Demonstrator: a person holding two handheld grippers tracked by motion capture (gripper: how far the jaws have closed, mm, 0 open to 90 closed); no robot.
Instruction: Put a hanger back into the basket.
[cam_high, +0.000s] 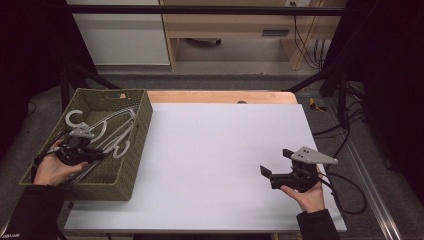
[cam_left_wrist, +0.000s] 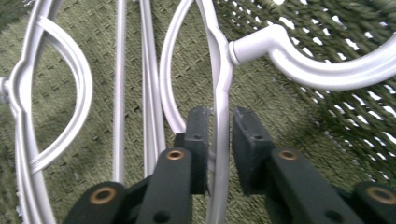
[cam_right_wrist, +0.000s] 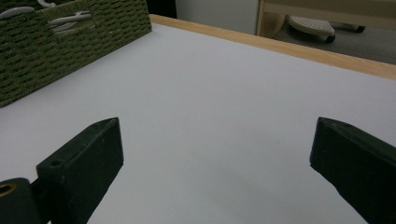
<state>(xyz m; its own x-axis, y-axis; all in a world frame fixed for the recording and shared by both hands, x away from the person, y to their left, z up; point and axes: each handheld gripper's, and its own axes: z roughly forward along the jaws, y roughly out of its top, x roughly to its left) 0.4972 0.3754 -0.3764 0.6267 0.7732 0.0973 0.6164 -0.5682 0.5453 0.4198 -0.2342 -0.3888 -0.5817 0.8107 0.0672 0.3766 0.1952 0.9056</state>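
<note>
Left gripper (cam_left_wrist: 219, 123) jaws pinch a white hanger (cam_left_wrist: 223, 93) (in the basket (cam_high: 142, 117)); right gripper (cam_right_wrist: 215, 154) jaws spread.

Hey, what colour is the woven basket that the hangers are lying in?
Olive green. The basket shows best in the high view, with pale grey hangers inside.

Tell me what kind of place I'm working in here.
Probably a lab or workshop bench set up for recording, not a home. A white table sits inside a black metal frame, loose cables trail over the floor, and a green woven basket of white hangers is the only prop.
</note>
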